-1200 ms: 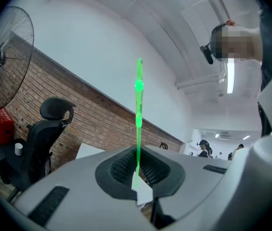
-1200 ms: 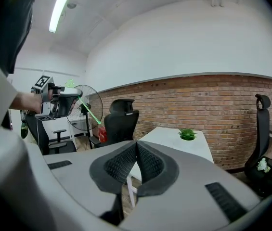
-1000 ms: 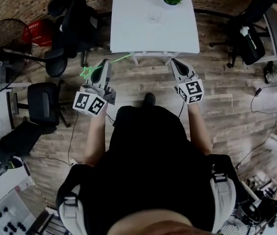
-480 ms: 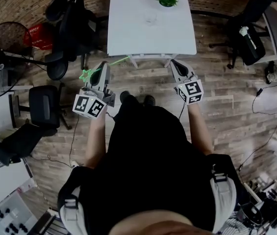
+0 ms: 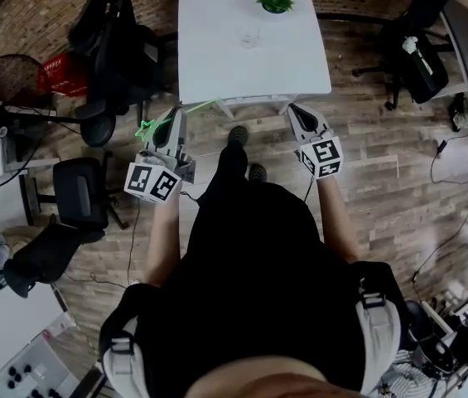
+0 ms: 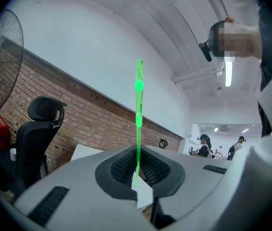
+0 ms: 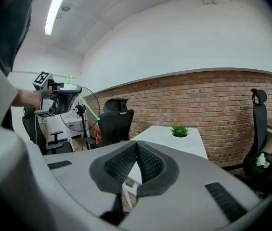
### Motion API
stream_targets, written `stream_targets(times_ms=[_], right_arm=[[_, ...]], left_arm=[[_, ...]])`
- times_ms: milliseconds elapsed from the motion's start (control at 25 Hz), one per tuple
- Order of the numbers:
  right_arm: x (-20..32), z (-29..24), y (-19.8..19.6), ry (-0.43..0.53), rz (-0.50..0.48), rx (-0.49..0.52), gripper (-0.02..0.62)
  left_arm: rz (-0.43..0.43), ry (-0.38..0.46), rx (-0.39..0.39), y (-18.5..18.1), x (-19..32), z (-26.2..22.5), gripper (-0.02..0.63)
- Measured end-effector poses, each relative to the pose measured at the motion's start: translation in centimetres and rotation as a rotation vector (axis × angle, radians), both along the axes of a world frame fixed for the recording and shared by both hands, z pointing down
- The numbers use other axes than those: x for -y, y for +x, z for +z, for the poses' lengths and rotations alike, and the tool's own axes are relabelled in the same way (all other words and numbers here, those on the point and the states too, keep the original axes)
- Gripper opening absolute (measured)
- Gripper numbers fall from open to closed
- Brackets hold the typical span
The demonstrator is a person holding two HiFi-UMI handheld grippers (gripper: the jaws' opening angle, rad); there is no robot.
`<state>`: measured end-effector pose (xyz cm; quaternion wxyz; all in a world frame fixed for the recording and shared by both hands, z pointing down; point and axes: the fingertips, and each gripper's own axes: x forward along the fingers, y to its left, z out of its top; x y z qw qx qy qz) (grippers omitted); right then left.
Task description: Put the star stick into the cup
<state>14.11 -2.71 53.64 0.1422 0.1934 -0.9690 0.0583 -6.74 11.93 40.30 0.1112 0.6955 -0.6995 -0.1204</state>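
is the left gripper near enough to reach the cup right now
Probably not: the left gripper, holding the star stick, is short of the table, and the cup sits mid-table. Nothing blocks the way.

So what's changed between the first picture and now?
The person has stepped toward the table: one foot has swung forward and the table looks a bit nearer. Nothing was grabbed or let go. The left gripper still pinches the star stick, the right gripper stays shut and empty, and the cup hasn't moved on the table.
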Motion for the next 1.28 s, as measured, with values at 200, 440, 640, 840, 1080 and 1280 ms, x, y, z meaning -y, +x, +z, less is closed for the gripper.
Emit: stream_targets(times_ms=[200,440,640,840,1080,1280], right_arm=[[1.3,-0.5,-0.6,0.012,0.011,-0.013,-0.002],[3.5,-0.4,-1.7,0.013,0.038,-0.032,-0.002],[5.5,-0.8,-2.5,0.016,0.055,-0.044,-0.002],[7.1,-1.1,-3.4,0.009,0.078,-0.048,-0.002],[8.7,-1.6,-4.0,0.022,0.101,-0.06,-0.002],[10.1,-2.0,-4.8,0.02,0.126,-0.072,-0.002]], left_arm=[[0.018,0.01,-0.021,-1.1,2.2,0.2,0.026],[0.053,0.017,-0.034,-2.5,5.5,0.6,0.026],[0.074,0.016,-0.038,-3.7,8.1,0.6,0.026],[0.101,0.015,-0.046,-4.6,10.5,0.9,0.026],[0.132,0.02,-0.052,-5.8,13.1,0.8,0.026],[0.172,0.019,-0.05,-6.9,15.4,1.4,0.026]])
